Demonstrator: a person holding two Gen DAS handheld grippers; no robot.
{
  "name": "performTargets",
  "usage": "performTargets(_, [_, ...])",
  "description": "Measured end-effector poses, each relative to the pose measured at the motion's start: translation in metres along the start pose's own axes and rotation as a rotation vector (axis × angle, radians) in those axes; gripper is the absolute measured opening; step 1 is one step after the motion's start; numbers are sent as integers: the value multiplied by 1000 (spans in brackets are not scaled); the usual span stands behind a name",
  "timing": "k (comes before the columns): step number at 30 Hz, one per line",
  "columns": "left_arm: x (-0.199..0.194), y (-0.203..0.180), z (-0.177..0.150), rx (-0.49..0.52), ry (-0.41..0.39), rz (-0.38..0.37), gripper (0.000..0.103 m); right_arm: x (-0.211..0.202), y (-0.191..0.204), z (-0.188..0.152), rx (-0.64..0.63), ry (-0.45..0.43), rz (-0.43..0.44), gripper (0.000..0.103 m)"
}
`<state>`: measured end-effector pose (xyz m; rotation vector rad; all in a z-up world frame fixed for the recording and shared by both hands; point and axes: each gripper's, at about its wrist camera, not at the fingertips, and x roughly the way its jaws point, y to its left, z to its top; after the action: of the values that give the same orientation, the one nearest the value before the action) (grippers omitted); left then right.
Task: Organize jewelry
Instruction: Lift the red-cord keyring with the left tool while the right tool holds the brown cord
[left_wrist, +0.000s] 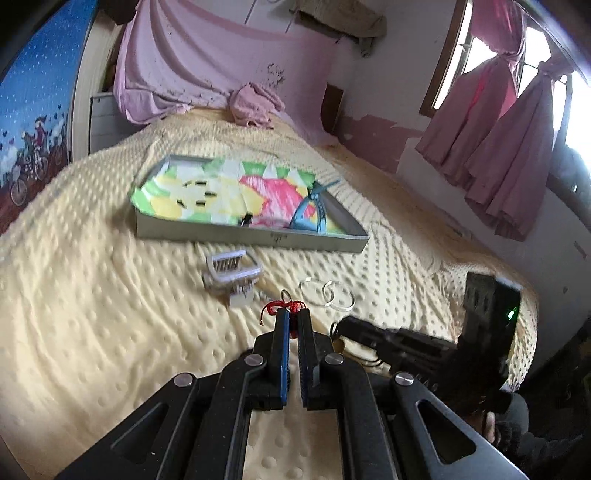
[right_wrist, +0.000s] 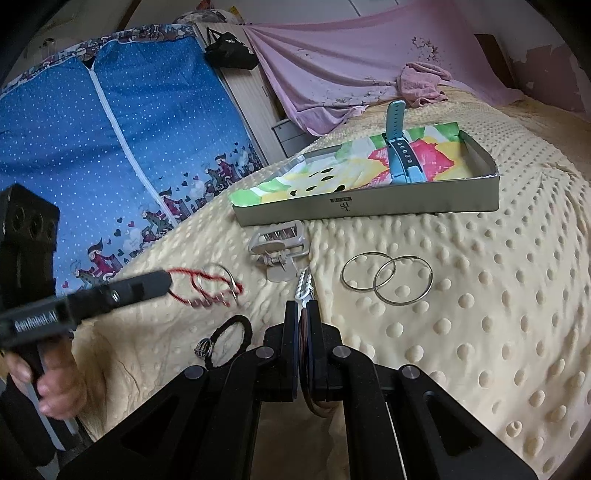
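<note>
While the left gripper (right_wrist: 168, 282) reaches in from the left edge of the right wrist view, its jaws are pressed together on a red cord bracelet (right_wrist: 207, 290), which hangs from the tips with a metal ring looped through it, blurred. A hand (right_wrist: 55, 384) at lower left grips the tool's handle. Just below the cord, a black hair tie (right_wrist: 231, 343) with a small silver charm lies on the bumpy yellow blanket (right_wrist: 480, 332).

At the centre bottom, the right gripper (right_wrist: 303, 314) is closed on a thin, brownish looped band (right_wrist: 304, 354) that runs back between its pads; a silver toothed piece (right_wrist: 303, 290) pokes out past the tips. Above it sits a silver hair clip (right_wrist: 277, 251). To the right, two thin silver bangles (right_wrist: 386, 280) lie overlapping on the blanket.

Toward the upper right, a shallow grey tray (right_wrist: 369, 208) lined with bright floral paper holds a blue watch strap (right_wrist: 400, 155), one end sticking upright.

In the left wrist view, the red bracelet (left_wrist: 286, 308) shows pinched at the tips, low in the middle.
</note>
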<state>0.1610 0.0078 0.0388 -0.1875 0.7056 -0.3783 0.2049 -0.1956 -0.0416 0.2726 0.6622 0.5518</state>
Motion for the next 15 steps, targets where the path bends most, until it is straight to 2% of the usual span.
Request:
performTargets(5, [2,4,0,-16,13,-14,5,-1,0,0,0,-3,2,4])
performTargets(8, [14,12,-13,-42,54,-13,5,-1,0,0,0,-4,2,4])
performTargets(12, [32,23,-28,-66,109,6,5,-1,0,0,-1,-4,2,4])
performTargets(15, [36,31,-32,-75,115,35,5,0,0,0,0,-3,2,4])
